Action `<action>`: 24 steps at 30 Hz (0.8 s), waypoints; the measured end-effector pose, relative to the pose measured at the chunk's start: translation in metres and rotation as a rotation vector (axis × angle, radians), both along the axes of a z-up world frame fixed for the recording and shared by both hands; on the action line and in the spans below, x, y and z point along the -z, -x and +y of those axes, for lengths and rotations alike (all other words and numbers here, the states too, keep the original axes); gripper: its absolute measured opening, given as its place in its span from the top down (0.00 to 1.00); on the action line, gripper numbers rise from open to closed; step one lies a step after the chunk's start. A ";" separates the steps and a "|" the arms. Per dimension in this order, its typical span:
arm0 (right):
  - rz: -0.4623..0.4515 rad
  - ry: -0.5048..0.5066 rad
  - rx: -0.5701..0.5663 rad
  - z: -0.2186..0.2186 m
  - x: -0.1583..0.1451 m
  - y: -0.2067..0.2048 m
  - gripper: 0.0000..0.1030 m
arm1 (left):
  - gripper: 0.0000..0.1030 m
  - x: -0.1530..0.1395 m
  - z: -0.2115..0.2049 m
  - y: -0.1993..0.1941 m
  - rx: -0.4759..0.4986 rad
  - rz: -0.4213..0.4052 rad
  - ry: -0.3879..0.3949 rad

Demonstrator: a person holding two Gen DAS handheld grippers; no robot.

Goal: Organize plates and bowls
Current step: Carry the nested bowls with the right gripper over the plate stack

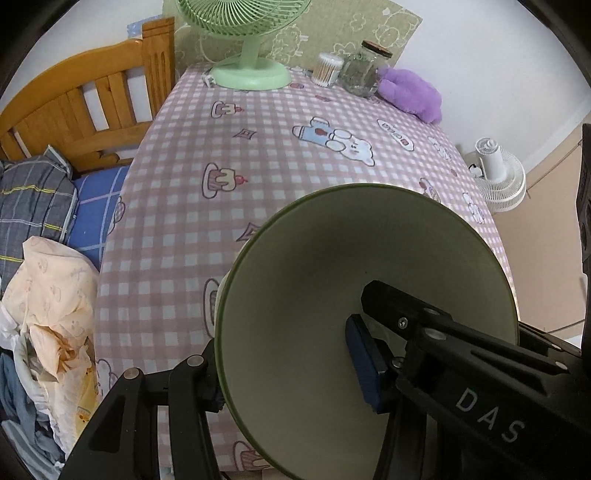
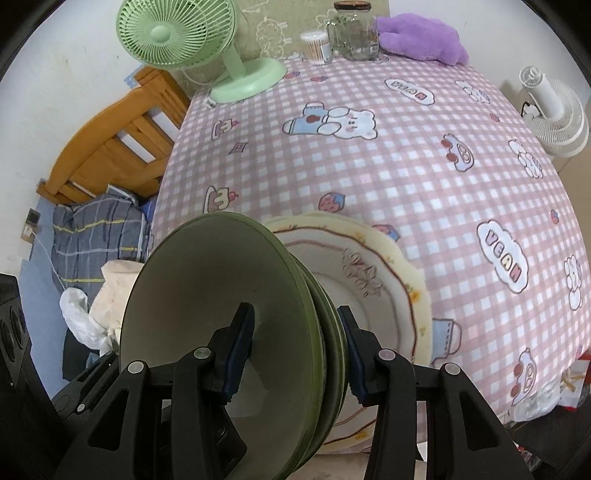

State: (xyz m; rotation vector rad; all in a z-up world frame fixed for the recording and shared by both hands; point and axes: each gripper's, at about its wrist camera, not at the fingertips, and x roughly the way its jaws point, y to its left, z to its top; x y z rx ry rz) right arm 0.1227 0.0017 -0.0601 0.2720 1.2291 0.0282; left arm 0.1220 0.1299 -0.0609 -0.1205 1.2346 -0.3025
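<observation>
In the left wrist view a green bowl is tipped on its side above the pink checked tablecloth. My left gripper is shut on its wall, the blue-padded finger inside and the other finger outside. In the right wrist view my right gripper is shut on a nested stack of green bowls standing on edge, one pad inside the front bowl and one behind the stack. A cream plate with a brown line and flower print sits right behind them; I cannot tell whether it rests on the tablecloth.
At the table's far edge stand a green fan, a cotton-swab tub, a glass jar and a purple plush. A white fan is off the right side. A wooden bed frame and bedding lie left.
</observation>
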 end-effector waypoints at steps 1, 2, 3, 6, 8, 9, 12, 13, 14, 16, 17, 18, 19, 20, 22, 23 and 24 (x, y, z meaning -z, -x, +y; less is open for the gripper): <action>0.004 0.000 0.004 0.000 0.001 0.000 0.53 | 0.48 0.002 0.001 0.000 0.005 0.005 -0.001; 0.012 0.000 0.013 0.001 0.004 0.001 0.53 | 0.48 0.004 0.000 -0.001 0.011 0.010 -0.002; 0.014 0.002 0.020 0.001 0.006 0.001 0.53 | 0.49 0.006 -0.001 -0.001 0.019 0.010 -0.003; 0.015 0.026 0.039 -0.001 0.010 0.000 0.53 | 0.50 0.008 -0.007 -0.003 0.048 -0.004 -0.029; 0.028 0.027 0.046 -0.004 0.015 -0.002 0.53 | 0.50 0.007 -0.011 -0.003 0.065 -0.023 -0.053; 0.024 0.028 0.049 -0.005 0.015 -0.002 0.53 | 0.50 0.007 -0.012 -0.003 0.068 -0.026 -0.057; 0.015 0.030 0.044 -0.005 0.014 -0.003 0.53 | 0.50 0.006 -0.013 -0.006 0.064 -0.035 -0.063; 0.011 0.033 0.042 -0.005 0.015 -0.005 0.53 | 0.50 0.006 -0.013 -0.007 0.063 -0.039 -0.068; 0.010 0.037 0.038 -0.004 0.015 -0.006 0.53 | 0.50 0.006 -0.013 -0.008 0.061 -0.043 -0.073; 0.006 0.043 0.031 -0.004 0.015 -0.008 0.53 | 0.50 0.007 -0.013 -0.009 0.058 -0.044 -0.078; 0.007 0.049 0.026 -0.003 0.015 -0.009 0.53 | 0.50 0.007 -0.012 -0.009 0.056 -0.042 -0.078; 0.006 0.056 0.021 -0.002 0.015 -0.009 0.53 | 0.50 0.008 -0.012 -0.010 0.053 -0.041 -0.078; 0.005 0.061 0.016 -0.001 0.015 -0.010 0.53 | 0.50 0.008 -0.011 -0.010 0.052 -0.040 -0.077; 0.000 0.069 0.010 0.001 0.015 -0.010 0.53 | 0.50 0.008 -0.010 -0.010 0.052 -0.039 -0.078; 0.001 0.074 0.012 0.002 0.015 -0.010 0.53 | 0.50 0.007 -0.010 -0.009 0.056 -0.041 -0.078; -0.002 0.072 0.017 0.002 0.015 -0.009 0.52 | 0.50 0.007 -0.010 -0.009 0.063 -0.043 -0.079; -0.005 0.071 0.019 0.002 0.015 -0.008 0.52 | 0.50 0.007 -0.010 -0.008 0.070 -0.047 -0.079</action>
